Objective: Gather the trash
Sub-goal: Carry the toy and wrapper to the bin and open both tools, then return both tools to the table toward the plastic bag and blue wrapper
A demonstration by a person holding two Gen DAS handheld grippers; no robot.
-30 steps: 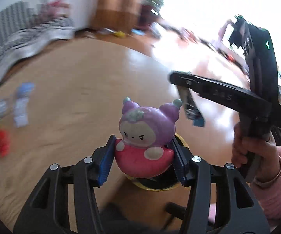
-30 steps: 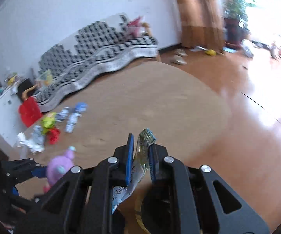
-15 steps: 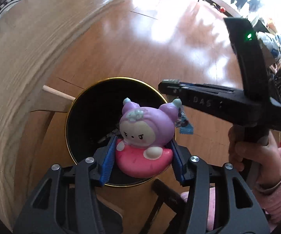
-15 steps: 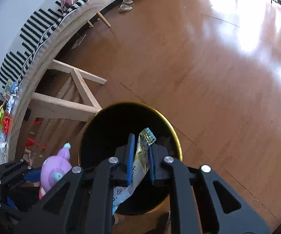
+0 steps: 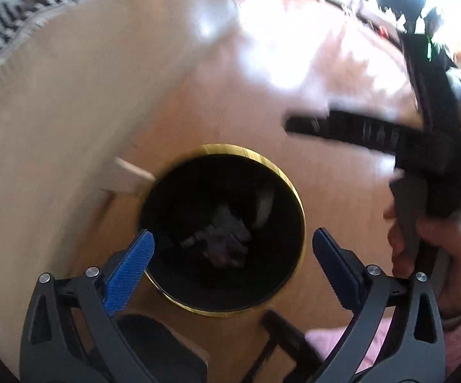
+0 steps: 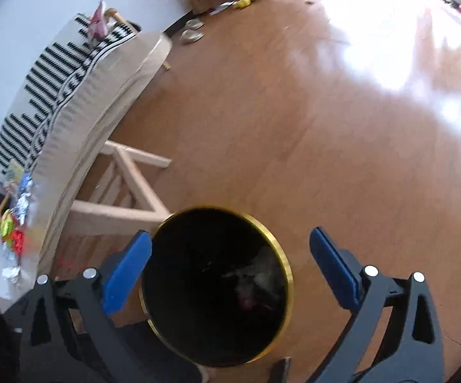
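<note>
A round black bin with a gold rim (image 5: 295, 191) (image 6: 286, 265) stands on the wooden floor, seen from above in both wrist views. My left gripper (image 5: 232, 249) hangs over its mouth, jaws opening wide, nothing between the blue pads. The pink and purple toy (image 5: 222, 253) lies blurred among other trash at the bin's bottom. My right gripper (image 6: 230, 245) is also above the bin, jaws opening, with nothing between its pads. A pale wrapper (image 6: 262, 274) shows dimly inside the bin. The right gripper's black body (image 5: 422, 146) and the hand holding it fill the right side of the left wrist view.
A light wooden table (image 6: 109, 95) with slanted legs (image 6: 134, 172) stands just left of the bin. Crumpled wrappers (image 6: 14, 220) lie on the table's far end. A striped black and white cushion (image 6: 54, 73) sits behind it. Shiny wooden floor (image 6: 342, 121) stretches to the right.
Both grippers have let go over the bin: the toy dropped from the left one and the wrapper from the right. Both sets of jaws now stand wide apart.
</note>
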